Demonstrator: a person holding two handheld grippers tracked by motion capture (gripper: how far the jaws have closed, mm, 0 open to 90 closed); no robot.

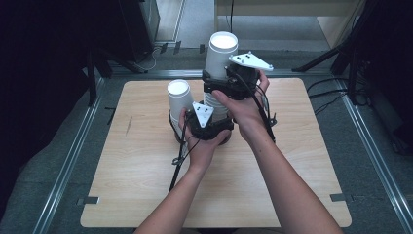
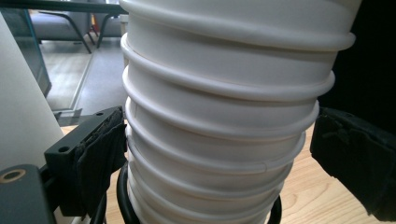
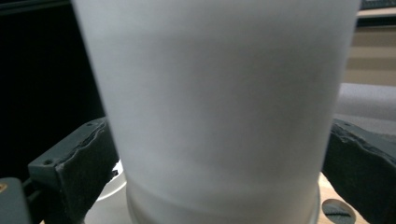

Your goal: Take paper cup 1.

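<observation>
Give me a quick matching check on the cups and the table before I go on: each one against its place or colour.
Things:
1. top cup
2. cup stack
3. lone cup
4. table

Place or colour:
A. between the jaws of the left gripper
B. stands by itself on the table, left of the stack
C. between the jaws of the right gripper
D. light wood

Pairs: 1-C, 2-A, 3-B, 4-D

Bare table (image 1: 146,185) from 3 through 9 o'clock permits gripper passage; the cup stack (image 1: 220,63) and single cup (image 1: 179,100) obstruct 12 o'clock.
</observation>
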